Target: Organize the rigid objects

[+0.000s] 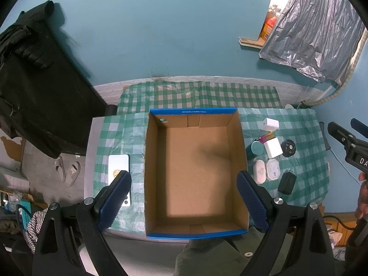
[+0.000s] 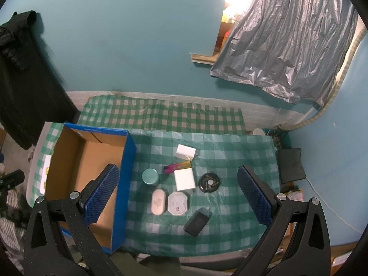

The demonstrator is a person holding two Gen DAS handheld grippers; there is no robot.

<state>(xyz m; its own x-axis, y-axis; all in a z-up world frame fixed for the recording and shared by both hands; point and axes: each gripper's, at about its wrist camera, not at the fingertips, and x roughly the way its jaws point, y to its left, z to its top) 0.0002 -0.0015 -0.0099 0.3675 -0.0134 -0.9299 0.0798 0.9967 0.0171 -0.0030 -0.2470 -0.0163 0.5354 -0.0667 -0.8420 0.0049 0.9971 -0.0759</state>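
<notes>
While both hand-held tools hang above a checked tablecloth (image 2: 230, 207), the left gripper (image 1: 184, 204) has its blue-padded jaws spread wide over an open cardboard box (image 1: 195, 172) with a blue outer skin, nothing between them; the right gripper (image 2: 184, 197) is likewise spread and empty, poised over a cluster of small objects lying just right of the box (image 2: 128, 184). Nearest the camera in the right wrist view lies a black rectangular block (image 2: 197, 221), tilted on the cloth. Just beyond it sit a white oval case (image 2: 158, 201) and a white octagonal case (image 2: 177, 203), side by side (almost touching). Farther back stand a teal round tin (image 2: 149, 176), a white square box (image 2: 184, 179) and a black round dish (image 2: 208, 182), in a rough row. Behind the square box lies a lighter (image 2: 178, 168) with a magenta end, and farthest a white charger (image 2: 185, 151) with its prongs pointing right. The box interior is bare cardboard. On its other side, in the left wrist view, a white phone (image 1: 119, 172) lies flat on the cloth, partly under the left finger. A teal wall rises behind
</notes>
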